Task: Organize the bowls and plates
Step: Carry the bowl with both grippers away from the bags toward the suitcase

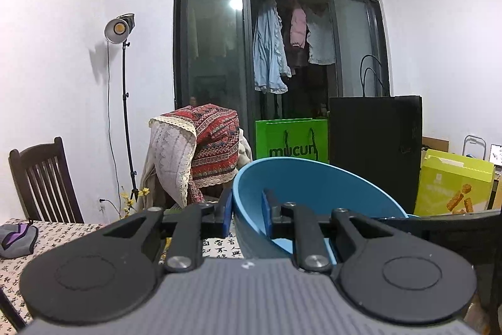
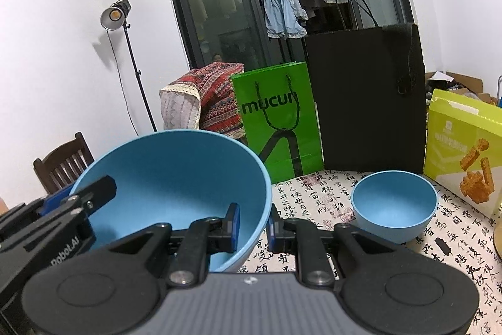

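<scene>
- Here, the large, round, sky-blue plastic bowl [image 2: 175, 178] is held up off the calligraphy-print worktop [image 2: 313, 193], filling the lower left of the right wrist view.
- The right tool [image 2: 253, 227] pinches its near rim, one finger inside, one outside.
- The left tool [image 1: 247, 211] pinches the opposite rim the same way, lower centre of its own view.
- A smaller blue bowl [image 2: 394, 206] sits on the worktop at lower right, near a yellow-green snack box [image 2: 461, 153].
- Green paper bag [image 2: 279, 121] and black paper bag [image 2: 367, 102] stand behind.
</scene>
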The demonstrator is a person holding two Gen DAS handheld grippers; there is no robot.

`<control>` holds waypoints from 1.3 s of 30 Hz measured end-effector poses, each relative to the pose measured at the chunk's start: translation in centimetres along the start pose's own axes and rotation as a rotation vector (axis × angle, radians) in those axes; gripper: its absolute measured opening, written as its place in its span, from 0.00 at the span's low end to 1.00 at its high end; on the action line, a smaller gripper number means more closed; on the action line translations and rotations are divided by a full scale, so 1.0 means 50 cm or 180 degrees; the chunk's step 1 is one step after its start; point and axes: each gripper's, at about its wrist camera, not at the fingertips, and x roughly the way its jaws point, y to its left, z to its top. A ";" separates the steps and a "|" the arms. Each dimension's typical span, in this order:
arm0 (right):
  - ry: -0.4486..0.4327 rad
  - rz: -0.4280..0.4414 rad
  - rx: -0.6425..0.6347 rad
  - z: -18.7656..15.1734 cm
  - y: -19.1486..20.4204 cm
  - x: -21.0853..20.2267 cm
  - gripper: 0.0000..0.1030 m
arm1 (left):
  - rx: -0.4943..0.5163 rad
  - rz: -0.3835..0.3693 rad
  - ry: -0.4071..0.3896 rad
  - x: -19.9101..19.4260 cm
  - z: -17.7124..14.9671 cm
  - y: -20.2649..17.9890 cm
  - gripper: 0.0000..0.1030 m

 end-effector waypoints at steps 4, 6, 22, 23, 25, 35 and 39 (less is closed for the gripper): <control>-0.0005 0.0018 -0.0031 -0.008 0.013 -0.024 0.17 | -0.0026 0.0011 0.0012 -0.018 0.001 0.010 0.19; -0.0006 0.0031 -0.0040 -0.015 0.019 -0.032 0.17 | -0.0029 0.0020 0.0016 -0.030 0.001 0.015 0.19; -0.0002 0.0142 -0.0037 -0.067 0.063 -0.112 0.17 | -0.0092 0.0112 0.0037 -0.118 -0.019 0.052 0.19; -0.0004 0.0146 -0.0041 -0.068 0.066 -0.116 0.17 | -0.0102 0.0118 0.0039 -0.124 -0.022 0.055 0.19; -0.0013 0.0158 -0.0049 -0.074 0.073 -0.125 0.17 | -0.0125 0.0133 0.0039 -0.136 -0.026 0.061 0.19; -0.0027 0.0247 -0.0108 -0.099 0.106 -0.159 0.17 | -0.0195 0.0217 0.0035 -0.191 -0.043 0.092 0.19; -0.0025 0.0288 -0.0115 -0.110 0.117 -0.170 0.17 | -0.0223 0.0246 0.0036 -0.209 -0.050 0.102 0.19</control>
